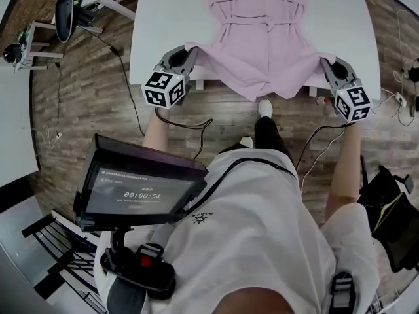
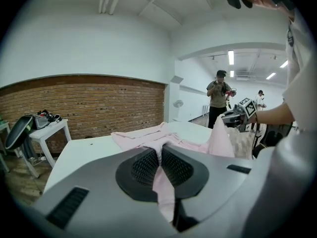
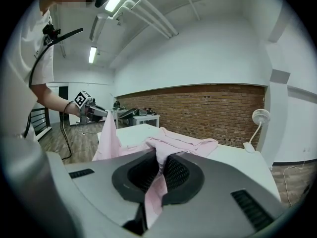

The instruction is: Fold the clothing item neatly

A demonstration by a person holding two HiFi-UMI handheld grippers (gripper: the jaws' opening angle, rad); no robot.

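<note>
A pale pink garment [image 1: 258,38] lies spread on the white table [image 1: 163,25], its near hem lifted and sagging over the table's front edge. My left gripper [image 1: 188,52] is shut on the hem's left corner; pink cloth [image 2: 159,155] is pinched between its black ribbed pads. My right gripper [image 1: 325,63] is shut on the hem's right corner, with cloth [image 3: 159,165] clamped between its pads. The hem hangs in a curve between the two grippers. The left gripper view also shows the right gripper [image 2: 233,117] holding up its corner.
A person's white shoe [image 1: 264,108] stands under the table's near edge. A chair [image 1: 65,8] and small white side table [image 1: 39,41] sit on the wooden floor at the left. Other people [image 2: 218,95] stand far across the room. A small fan [image 3: 259,120] is beyond the table.
</note>
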